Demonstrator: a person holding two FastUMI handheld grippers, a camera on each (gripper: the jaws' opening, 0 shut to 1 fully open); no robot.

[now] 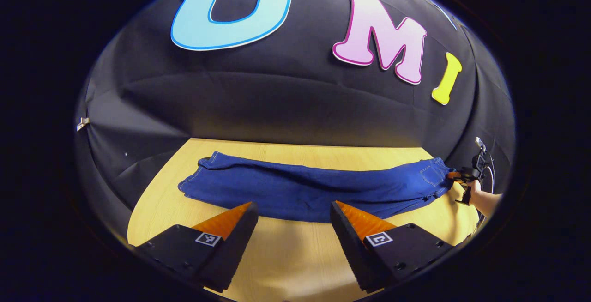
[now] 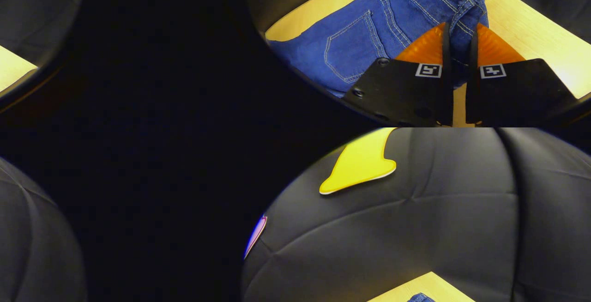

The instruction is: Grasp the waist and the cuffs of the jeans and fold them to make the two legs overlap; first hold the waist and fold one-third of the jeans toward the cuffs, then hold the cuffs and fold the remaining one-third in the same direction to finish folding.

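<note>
Dark blue denim jeans (image 1: 304,191) lie flat on my pale wooden table (image 1: 286,251), just ahead of my wide-spread left tool (image 1: 293,212); my right tool (image 2: 457,39) pinches their waistband.

Blue jeans (image 1: 304,191) – flat, stretched lengthwise across table – waist end pinched.
</note>
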